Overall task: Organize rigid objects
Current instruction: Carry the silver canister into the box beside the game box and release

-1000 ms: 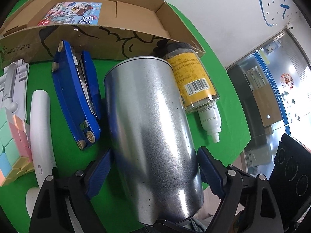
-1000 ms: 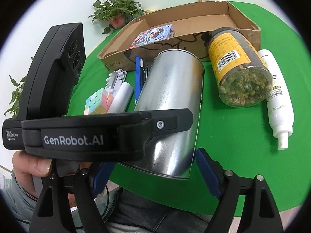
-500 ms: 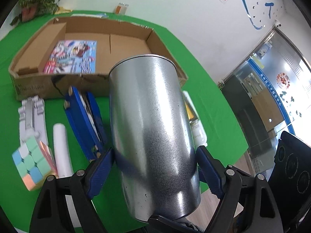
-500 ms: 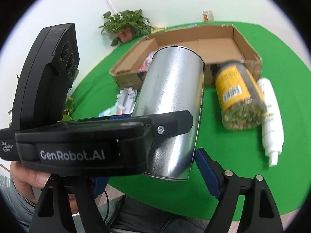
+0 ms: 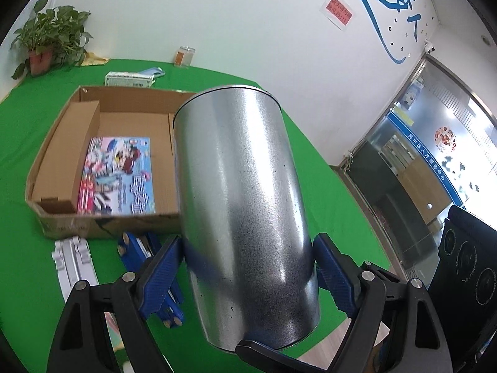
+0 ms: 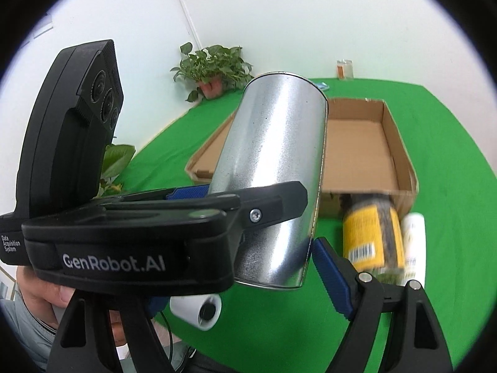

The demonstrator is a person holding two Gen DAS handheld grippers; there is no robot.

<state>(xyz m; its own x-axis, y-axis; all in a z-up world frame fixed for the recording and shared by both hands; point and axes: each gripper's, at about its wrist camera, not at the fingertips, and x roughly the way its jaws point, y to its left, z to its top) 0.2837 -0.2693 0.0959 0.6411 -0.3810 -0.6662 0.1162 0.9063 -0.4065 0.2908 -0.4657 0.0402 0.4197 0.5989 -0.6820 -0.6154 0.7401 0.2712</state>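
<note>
A tall silver metal can (image 5: 245, 202) hangs tilted above the green table, its far end over the near wall of the cardboard box (image 5: 62, 168). My left gripper (image 5: 247, 242) is shut on it, both blue pads pressed on its sides near the lower end. In the right wrist view the can (image 6: 276, 143) also sits in my right gripper (image 6: 248, 258). The right blue pad (image 6: 329, 276) touches the can's lower edge. The left finger is hidden behind the left gripper's black body.
A comic book (image 5: 118, 177) lies in the box. In front of the box lie a blue stapler (image 5: 136, 248), a white folding stand (image 5: 74, 261), a yellow-labelled jar (image 6: 372, 233), a white bottle (image 6: 413, 242) and a white tube (image 6: 198, 310). A potted plant (image 5: 46, 43) stands at the back.
Both grippers have risen together with the can between them. The can has left the table, and the box and the loose things now sit lower and further off.
</note>
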